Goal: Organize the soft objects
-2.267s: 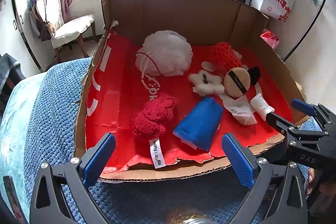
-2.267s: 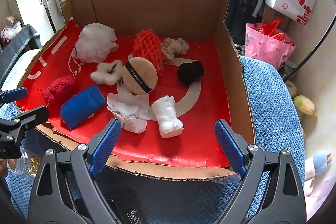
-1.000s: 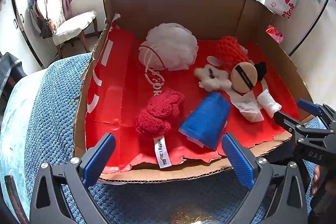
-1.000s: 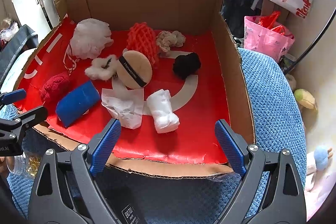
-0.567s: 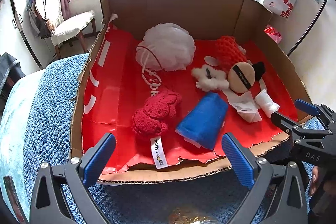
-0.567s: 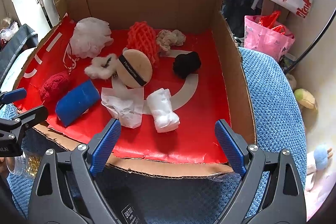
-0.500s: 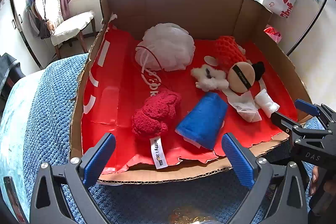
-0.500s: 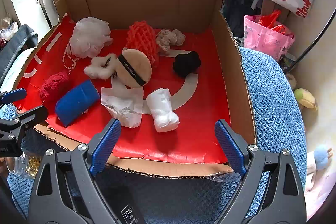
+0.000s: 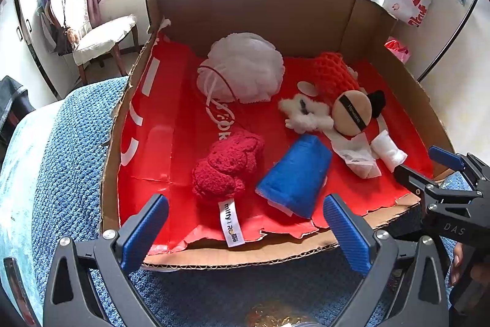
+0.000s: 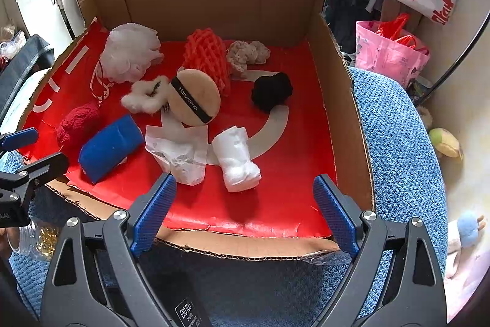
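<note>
Left wrist view, left gripper (image 9: 245,227) jaws spread wide, empty, red plush (image 9: 226,166) at twelve o'clock inside cardboard box (image 9: 245,8), right gripper (image 10: 243,212) likewise agape, white roll (image 10: 237,157) at twelve.

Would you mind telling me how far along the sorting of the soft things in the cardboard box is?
Nothing looks sorted yet. The blue sponge, red plush, white mesh puff, powder puff and white roll lie scattered on the red liner of the box. Nothing is in hand: the left gripper and right gripper hover open at its near edge. All the sorting remains.
</note>
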`<control>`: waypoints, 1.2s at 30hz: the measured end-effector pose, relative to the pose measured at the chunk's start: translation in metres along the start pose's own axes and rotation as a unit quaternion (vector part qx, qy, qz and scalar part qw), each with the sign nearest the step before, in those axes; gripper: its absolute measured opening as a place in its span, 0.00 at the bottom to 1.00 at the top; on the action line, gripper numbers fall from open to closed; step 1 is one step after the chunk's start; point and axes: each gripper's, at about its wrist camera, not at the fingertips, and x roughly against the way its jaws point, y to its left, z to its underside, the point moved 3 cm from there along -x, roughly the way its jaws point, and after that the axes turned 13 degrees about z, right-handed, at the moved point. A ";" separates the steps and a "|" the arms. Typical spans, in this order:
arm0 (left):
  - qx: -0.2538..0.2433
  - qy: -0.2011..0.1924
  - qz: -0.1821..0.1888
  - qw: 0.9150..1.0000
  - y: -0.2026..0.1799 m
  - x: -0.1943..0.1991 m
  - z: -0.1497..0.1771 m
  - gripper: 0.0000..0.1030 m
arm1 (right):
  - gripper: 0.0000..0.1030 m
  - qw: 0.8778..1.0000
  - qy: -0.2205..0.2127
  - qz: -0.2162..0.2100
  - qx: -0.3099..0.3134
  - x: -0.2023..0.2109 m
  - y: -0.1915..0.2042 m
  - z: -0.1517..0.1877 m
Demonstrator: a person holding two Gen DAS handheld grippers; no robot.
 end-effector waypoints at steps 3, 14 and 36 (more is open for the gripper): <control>0.000 -0.001 0.000 1.000 0.001 0.001 0.000 1.00 | 0.89 1.000 0.000 -0.001 0.000 0.000 -0.001 0.000; -0.014 -0.030 0.020 0.999 -0.014 0.029 0.003 1.00 | 0.89 1.000 -0.021 0.002 -0.010 0.023 -0.008 -0.004; -0.046 -0.140 0.041 0.988 -0.062 0.127 0.079 1.00 | 0.97 0.992 -0.116 -0.025 -0.031 0.132 -0.023 0.050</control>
